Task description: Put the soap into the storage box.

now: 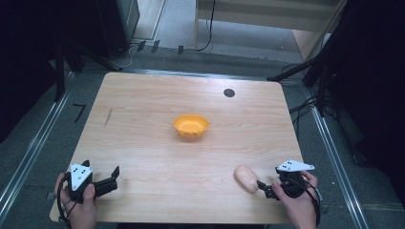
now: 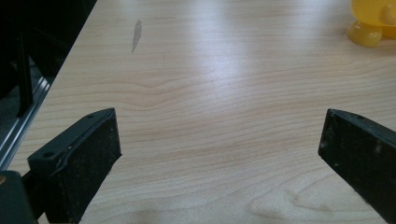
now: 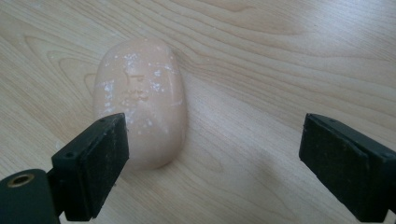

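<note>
Soap (image 1: 246, 178), a pale peach oval bar speckled with white, is lying flat on the wooden bench (image 1: 143, 138) near its front right corner, just ahead of the right gripper (image 1: 265, 189). A hand (image 1: 298, 205) is gripping that tool from below, and the grey three-cornered plate (image 1: 294, 166) is riding on top of it. In the right gripper view, the black jaws are standing spread wide, grasping nothing; the bar (image 3: 140, 100) is sitting just beyond the left-hand jaw, which is overlapping its near edge in the frame, while the gap between the jaws is showing mostly bare wood grain. Whether that jaw is touching the bar cannot be told.

At the front left corner, the left gripper (image 1: 113, 177) is resting low over the bench in the person's other hand (image 1: 81, 210), well apart from the soap. Its jaws are likewise released and wide apart, with only the wood surface (image 2: 219, 116) between them in the left gripper view.

Farther out, near the middle of the bench, an orange bowl (image 1: 191, 126) is standing upright and apart from everything else; a part of it is peeking in at the top right corner of the left gripper view (image 2: 373, 21). A short dark scuff (image 1: 108, 117) is marking the wood to the left, also seen in the left gripper view (image 2: 136, 35). Toward the far edge, a small black round spot (image 1: 229, 92) is sitting on the surface.
</note>
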{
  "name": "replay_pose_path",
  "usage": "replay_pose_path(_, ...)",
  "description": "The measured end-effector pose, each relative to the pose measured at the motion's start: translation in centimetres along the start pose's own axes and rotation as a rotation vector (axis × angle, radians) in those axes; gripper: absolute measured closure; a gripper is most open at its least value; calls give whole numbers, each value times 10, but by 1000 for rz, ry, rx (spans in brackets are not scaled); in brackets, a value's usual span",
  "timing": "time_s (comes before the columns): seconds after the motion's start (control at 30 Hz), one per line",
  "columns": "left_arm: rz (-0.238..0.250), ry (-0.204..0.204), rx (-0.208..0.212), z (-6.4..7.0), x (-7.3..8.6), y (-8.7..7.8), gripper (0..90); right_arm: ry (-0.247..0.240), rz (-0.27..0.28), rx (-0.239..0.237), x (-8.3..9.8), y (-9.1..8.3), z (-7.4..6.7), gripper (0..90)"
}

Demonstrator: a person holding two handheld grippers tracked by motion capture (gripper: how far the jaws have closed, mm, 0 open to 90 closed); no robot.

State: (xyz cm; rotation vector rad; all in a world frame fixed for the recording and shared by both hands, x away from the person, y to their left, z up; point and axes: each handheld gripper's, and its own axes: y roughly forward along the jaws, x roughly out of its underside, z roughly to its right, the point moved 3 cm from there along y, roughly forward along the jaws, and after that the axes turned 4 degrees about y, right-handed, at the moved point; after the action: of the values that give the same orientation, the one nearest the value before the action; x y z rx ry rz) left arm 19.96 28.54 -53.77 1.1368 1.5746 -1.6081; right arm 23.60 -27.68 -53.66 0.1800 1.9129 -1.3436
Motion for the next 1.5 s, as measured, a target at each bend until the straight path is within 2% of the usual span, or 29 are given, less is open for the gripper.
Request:
replay_pose_path(0.2, 0, -2, 1, 0, 0, 0, 0, 3, -30, -11, -5, 4, -6, 88)
replay_pose_path(0.6, -5, 5, 5, 1, 0, 0, 0, -8, -56, -36, -12, 14, -20, 90)
replay_pose_path(0.83, -8, -2, 11, 0, 0, 1, 0, -33, -108, -55, -19, 24, -30, 116)
replay_pose_path(1.17, -14, 0, 16, 0, 0, 1, 0, -4, -179, -47, -21, 33, -33, 149)
replay_pose_path(1.37, -9, -6, 18, 0, 0, 1, 0, -12, -225, -24, -19, 41, -39, 191)
replay_pose_path(1.5, -8, -3, 16, 0, 0, 1, 0, -50, -236, 19, -19, 42, -43, 232)
